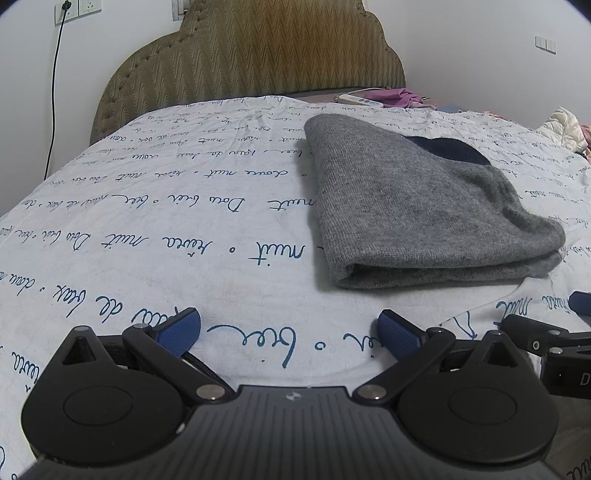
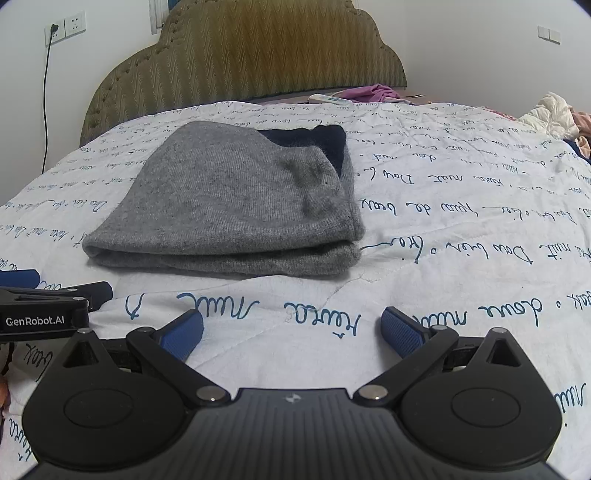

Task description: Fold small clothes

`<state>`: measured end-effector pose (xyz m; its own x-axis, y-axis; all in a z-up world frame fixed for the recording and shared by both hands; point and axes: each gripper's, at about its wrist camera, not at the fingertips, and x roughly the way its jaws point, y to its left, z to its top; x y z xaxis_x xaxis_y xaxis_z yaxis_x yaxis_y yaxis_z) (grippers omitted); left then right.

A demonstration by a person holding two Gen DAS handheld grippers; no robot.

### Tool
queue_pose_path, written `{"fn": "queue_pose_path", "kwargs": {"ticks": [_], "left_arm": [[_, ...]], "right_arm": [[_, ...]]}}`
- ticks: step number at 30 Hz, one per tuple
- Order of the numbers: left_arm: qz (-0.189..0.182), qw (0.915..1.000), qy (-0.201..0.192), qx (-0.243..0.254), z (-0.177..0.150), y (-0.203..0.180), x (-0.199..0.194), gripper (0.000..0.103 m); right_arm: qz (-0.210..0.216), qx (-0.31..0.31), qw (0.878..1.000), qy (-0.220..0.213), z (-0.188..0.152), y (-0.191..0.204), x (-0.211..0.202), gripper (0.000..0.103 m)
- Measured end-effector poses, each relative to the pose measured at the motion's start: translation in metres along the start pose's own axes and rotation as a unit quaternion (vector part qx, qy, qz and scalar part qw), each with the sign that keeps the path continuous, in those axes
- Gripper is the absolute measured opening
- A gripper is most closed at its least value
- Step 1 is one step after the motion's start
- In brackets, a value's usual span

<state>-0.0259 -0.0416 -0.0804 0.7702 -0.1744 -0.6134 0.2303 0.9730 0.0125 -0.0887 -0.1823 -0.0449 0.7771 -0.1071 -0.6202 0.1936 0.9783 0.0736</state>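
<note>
1. On a bed covered by a white quilted bedspread [image 1: 184,206] printed with dark blue handwriting lies a folded grey knitted garment [image 1: 406,206], with a dark navy lining or second layer [image 2: 314,138] showing at its far end.
2. In the left wrist view the grey garment sits at about 1 o'clock, ahead of the left gripper [image 1: 289,332] and apart from it.
3. The left gripper has black arms with blue textured fingertips [image 1: 177,330]; the fingers are spread wide and hold nothing, hovering over bare bedspread.
4. In the right wrist view the garment lies at about 11 o'clock from the right gripper [image 2: 291,332].
5. The right gripper's blue fingertips [image 2: 400,332] are likewise spread wide and empty.
6. At 12 o'clock, behind the bed, stands an olive padded headboard [image 1: 255,55] with a zigzag pattern.
7. A black cable [image 1: 53,99] hangs from a white wall socket [image 1: 66,11] at 10 o'clock.
8. A purple cloth [image 2: 373,92] and a white power strip [image 2: 328,99] lie near the headboard at 1 o'clock.
</note>
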Motion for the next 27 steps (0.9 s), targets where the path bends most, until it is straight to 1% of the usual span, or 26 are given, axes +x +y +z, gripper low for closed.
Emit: {"fn": "queue_pose_path", "kwargs": {"ticks": [15,21,24,27], "left_arm": [[-0.001,1.0,-0.001,-0.002,0.0,0.0,0.001,0.103],[-0.006,1.0,0.005,0.002,0.005,0.002,-0.004,0.103],[-0.003,0.9999,0.007,0.009,0.006,0.001,-0.008,0.103],[0.001,0.9999,0.004,0.012,0.006,0.001,-0.012,0.103]], "right_arm": [[-0.004,-0.002,1.0,0.0,-0.001,0.002,0.0,0.103],[-0.005,0.009,1.0,-0.015,0.002,0.001,-0.011,0.103],[-0.003,0.014,1.0,-0.006,0.004,0.0,-0.014,0.103],[-0.001,0.018,1.0,-0.007,0.004,-0.001,-0.016,0.103]]}}
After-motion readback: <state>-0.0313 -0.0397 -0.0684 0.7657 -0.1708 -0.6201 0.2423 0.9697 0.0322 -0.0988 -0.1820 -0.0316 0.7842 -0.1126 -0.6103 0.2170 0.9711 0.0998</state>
